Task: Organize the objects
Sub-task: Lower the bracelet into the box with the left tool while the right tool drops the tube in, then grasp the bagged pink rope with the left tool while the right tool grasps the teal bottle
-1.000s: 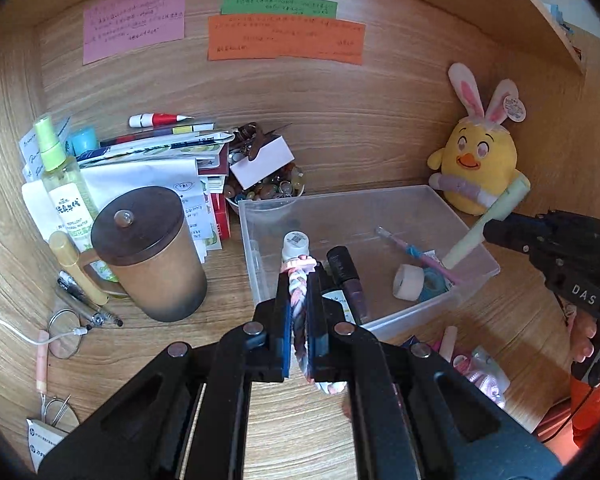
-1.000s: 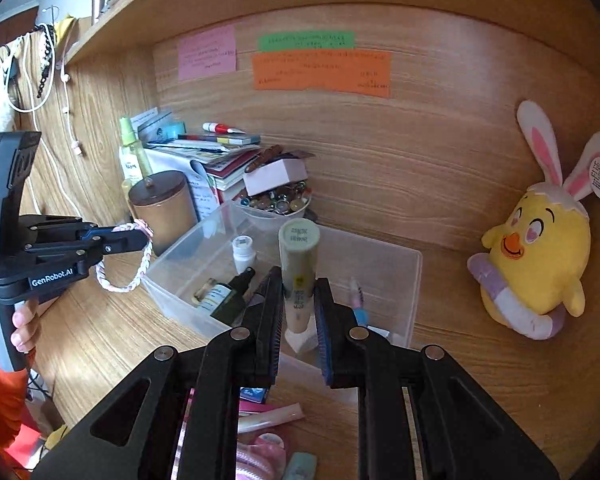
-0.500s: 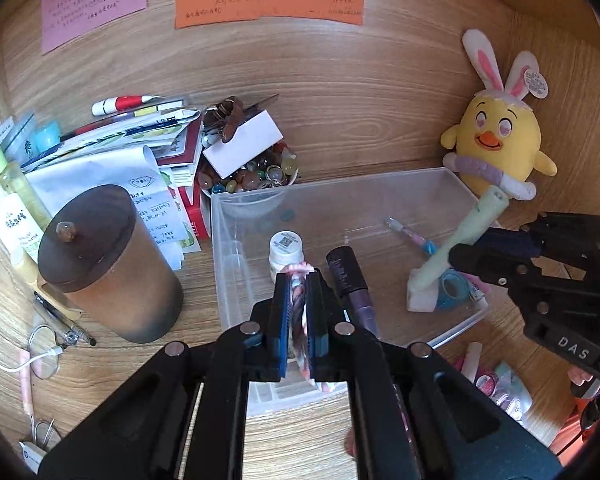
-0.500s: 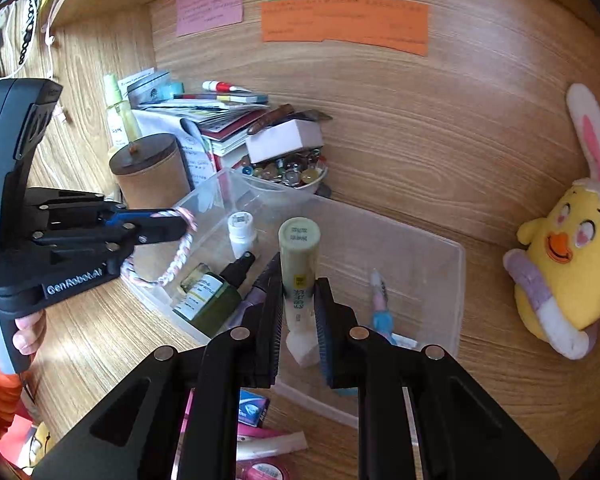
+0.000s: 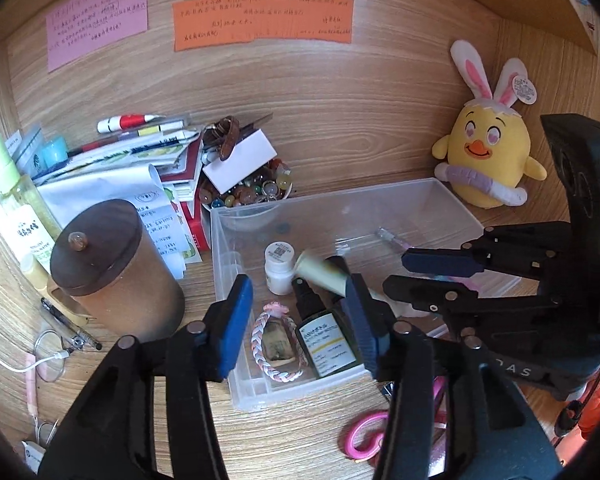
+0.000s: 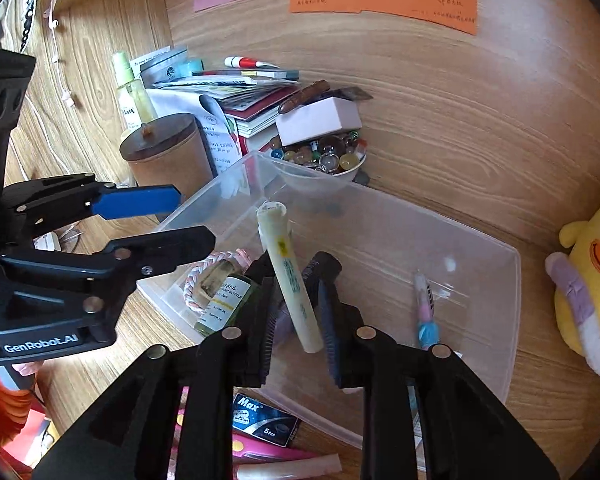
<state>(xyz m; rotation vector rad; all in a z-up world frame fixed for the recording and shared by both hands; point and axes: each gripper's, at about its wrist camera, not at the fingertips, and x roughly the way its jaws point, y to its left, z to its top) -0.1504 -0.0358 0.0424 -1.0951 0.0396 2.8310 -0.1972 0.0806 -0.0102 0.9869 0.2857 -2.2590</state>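
Observation:
A clear plastic bin (image 5: 224, 248) (image 6: 512, 280) stands on the wooden desk. My left gripper (image 5: 300, 316) is open above its near left corner. The pink and white braided bracelet (image 5: 278, 344) (image 6: 204, 268) lies loose in the bin around a small bottle, beside a dark green spray bottle (image 5: 326, 336) (image 6: 224, 300). My right gripper (image 6: 296, 308) is open over the bin; the pale yellow-green tube (image 6: 290, 276) (image 5: 320, 274) tilts loosely between its fingers. A small white bottle (image 5: 279, 266) and a pink and blue pen (image 6: 424, 308) also lie in the bin.
A brown lidded jar (image 5: 108, 268) stands left of the bin, with stacked papers (image 5: 112, 176) and a bowl of marbles (image 5: 248, 196) behind. A yellow bunny plush (image 5: 486, 160) sits at the right. Pink scissors (image 5: 364, 432) and a Max staples box (image 6: 260, 420) lie before the bin.
My left gripper has opened and dropped the braided bracelet into the bin. My right gripper has lowered into the bin and opened, and the tube now tilts between its fingers.

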